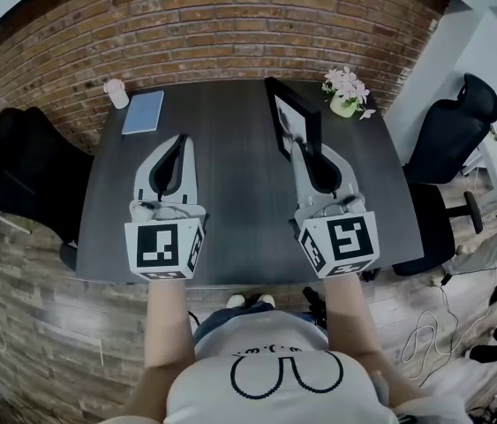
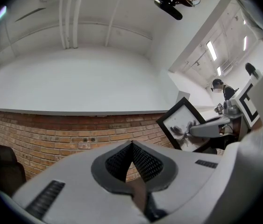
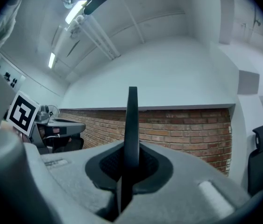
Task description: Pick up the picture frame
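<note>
The picture frame, black-edged with a white print, stands on edge, lifted above the dark table at its right side. My right gripper is shut on the frame's near edge. In the right gripper view the frame shows edge-on as a thin black bar clamped between the jaws of the right gripper. My left gripper hovers over the left half of the table, shut and empty. In the left gripper view its jaws meet, and the frame appears to the right.
At the table's far left lie a blue notebook and a white cup. A pot of pink flowers stands at the far right corner. Black chairs flank the table. A brick wall runs behind it.
</note>
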